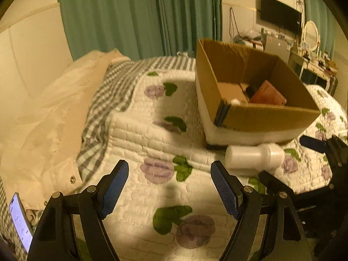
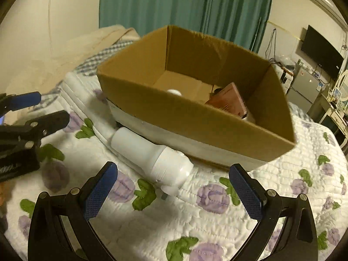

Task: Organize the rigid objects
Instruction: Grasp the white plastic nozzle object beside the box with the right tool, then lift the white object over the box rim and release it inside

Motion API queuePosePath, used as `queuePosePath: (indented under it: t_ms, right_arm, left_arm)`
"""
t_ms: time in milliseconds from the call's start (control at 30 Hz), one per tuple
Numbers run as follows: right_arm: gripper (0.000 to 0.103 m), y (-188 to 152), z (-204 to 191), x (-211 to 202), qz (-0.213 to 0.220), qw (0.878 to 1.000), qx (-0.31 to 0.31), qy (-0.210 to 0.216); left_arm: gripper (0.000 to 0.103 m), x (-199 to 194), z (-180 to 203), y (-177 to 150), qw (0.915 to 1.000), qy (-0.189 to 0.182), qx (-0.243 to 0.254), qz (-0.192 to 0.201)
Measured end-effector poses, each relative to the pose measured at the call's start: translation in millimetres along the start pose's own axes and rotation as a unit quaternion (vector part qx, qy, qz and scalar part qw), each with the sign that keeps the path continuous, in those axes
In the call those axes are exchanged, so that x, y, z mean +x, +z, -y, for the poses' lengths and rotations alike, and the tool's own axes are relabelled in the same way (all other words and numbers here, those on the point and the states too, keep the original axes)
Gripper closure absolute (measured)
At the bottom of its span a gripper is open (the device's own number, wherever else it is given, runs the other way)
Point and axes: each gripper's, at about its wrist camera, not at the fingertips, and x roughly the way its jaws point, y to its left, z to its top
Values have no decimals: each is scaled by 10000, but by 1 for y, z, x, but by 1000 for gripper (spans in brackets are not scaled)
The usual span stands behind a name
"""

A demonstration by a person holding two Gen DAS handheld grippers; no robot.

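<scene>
A white plastic bottle point(image 2: 152, 154) lies on its side on the floral quilt, against the near side of an open cardboard box point(image 2: 195, 117). In the left wrist view the bottle point(image 1: 254, 158) lies in front of the box point(image 1: 267, 117). Inside the box are a reddish-brown box point(image 2: 228, 102), a white round object point(image 2: 174, 92) and a dark item point(image 1: 252, 90). My right gripper point(image 2: 171, 187) is open and empty, its fingers either side of the bottle's cap end, just short of it. My left gripper point(image 1: 169, 187) is open and empty over the quilt, left of the bottle.
The quilt point(image 1: 152, 143) covers a bed with a checked sheet point(image 1: 113, 82) and a cream jacket point(image 1: 54, 113) at the left. A lit phone point(image 1: 19, 219) lies at the lower left. Green curtains, a wall TV point(image 1: 280, 15) and a cluttered dresser stand behind.
</scene>
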Motion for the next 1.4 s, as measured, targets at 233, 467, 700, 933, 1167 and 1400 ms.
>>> queuePosePath:
  t_ms: [233, 467, 700, 933, 1167, 1400]
  right_arm:
    - [7, -1, -3, 22, -236, 9997, -73, 69]
    - [23, 3, -13, 45, -522, 9985, -147, 35]
    - [45, -8, -12, 35, -546, 9984, -126, 33]
    - [46, -26, 4, 5, -502, 9982, 312, 124]
    - [46, -29, 16, -47, -186, 9987, 463, 59]
    - [46, -14, 33, -94, 225, 9979, 600, -37]
  left_arm:
    - [23, 8, -2, -4, 9999, -42, -49, -146]
    - [23, 11, -4, -4, 9997, -32, -112, -224]
    - [23, 9, -3, -3, 9997, -89, -83, -209]
    - [23, -4, -1, -1, 9998, -134, -95, -93]
    - [23, -39, 11, 5, 9995, -202, 104, 215]
    - [23, -77, 26, 20, 9978, -167, 197, 606]
